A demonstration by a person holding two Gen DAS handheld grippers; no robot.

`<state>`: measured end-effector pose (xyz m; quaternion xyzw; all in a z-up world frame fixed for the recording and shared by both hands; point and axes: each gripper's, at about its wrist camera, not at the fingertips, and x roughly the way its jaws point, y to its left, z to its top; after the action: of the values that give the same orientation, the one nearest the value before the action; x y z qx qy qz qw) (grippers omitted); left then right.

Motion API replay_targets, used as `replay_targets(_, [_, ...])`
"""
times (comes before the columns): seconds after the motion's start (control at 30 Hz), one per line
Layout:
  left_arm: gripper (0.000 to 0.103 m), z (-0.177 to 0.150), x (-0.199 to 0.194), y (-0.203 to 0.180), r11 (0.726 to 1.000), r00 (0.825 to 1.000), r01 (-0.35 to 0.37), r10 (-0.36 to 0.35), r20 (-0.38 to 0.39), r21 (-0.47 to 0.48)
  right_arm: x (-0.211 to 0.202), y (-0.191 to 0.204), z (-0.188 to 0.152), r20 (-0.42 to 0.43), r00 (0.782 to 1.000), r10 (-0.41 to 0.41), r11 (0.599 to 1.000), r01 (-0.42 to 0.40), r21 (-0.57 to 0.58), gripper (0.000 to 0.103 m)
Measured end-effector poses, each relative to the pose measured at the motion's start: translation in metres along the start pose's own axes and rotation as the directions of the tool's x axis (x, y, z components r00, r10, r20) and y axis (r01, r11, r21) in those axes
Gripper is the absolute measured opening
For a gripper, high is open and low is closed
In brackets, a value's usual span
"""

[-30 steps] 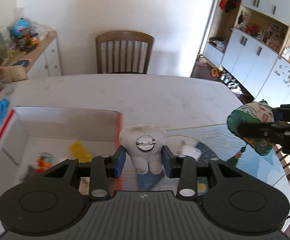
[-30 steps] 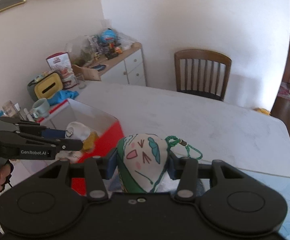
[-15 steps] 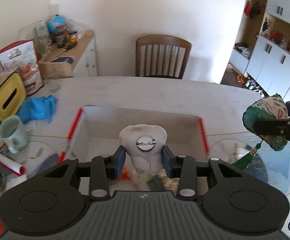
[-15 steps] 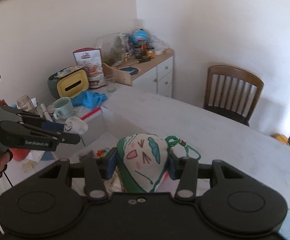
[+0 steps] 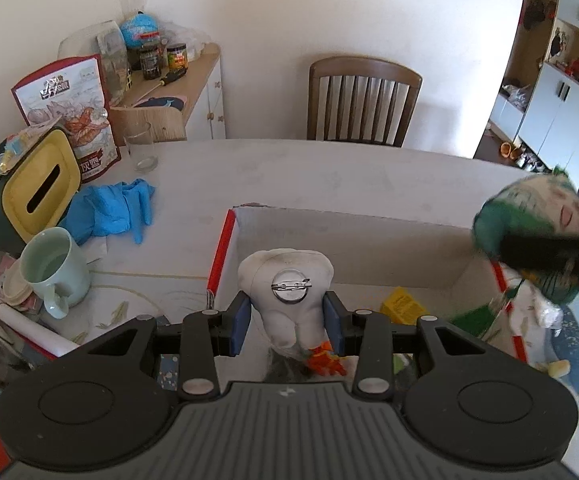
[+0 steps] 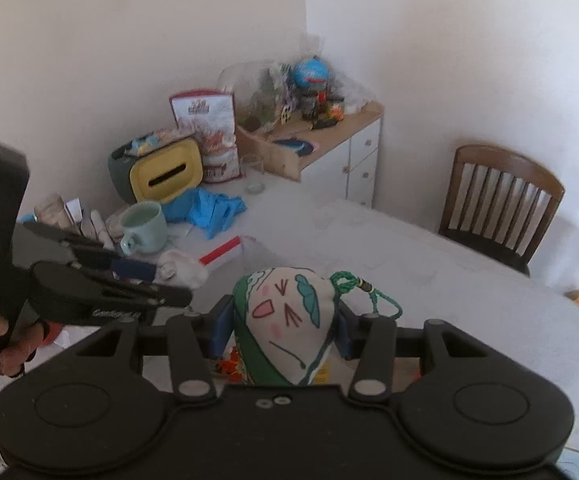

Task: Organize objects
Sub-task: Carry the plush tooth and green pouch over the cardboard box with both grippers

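Left claw (image 5: 287, 322) is being kept clenched on the white tooth plush (image 5: 285, 292), right claw (image 6: 281, 330) on the green-trimmed pouch (image 6: 285, 320), both over the cardboard box (image 5: 349, 240); both judged soft, light, mid-body grips holding.

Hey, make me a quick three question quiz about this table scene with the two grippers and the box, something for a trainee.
1. True or false: the left gripper is shut on a white tooth-shaped plush with a metal pin badge.
2. What does the right gripper hold: A, a mint green ceramic mug; B, a green-edged cloth pouch with a drawn face; C, blue rubber gloves?
3. Fill in: the white cardboard box with red edges lies below the ____ gripper.

Key: 1 true; 2 B; 3 left.
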<state>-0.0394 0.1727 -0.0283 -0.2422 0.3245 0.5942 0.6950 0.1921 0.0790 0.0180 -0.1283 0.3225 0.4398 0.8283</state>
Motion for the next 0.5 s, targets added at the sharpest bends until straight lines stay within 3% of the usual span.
replay_targets(0.5, [0.038,-0.004,0.081,-0.010,0.998,0.992,0.008,0.001,-0.126,0.069,0.080,0.035,-0.049,-0.200,0.979,0.027,0.997,-0.042,-0.070,0.048])
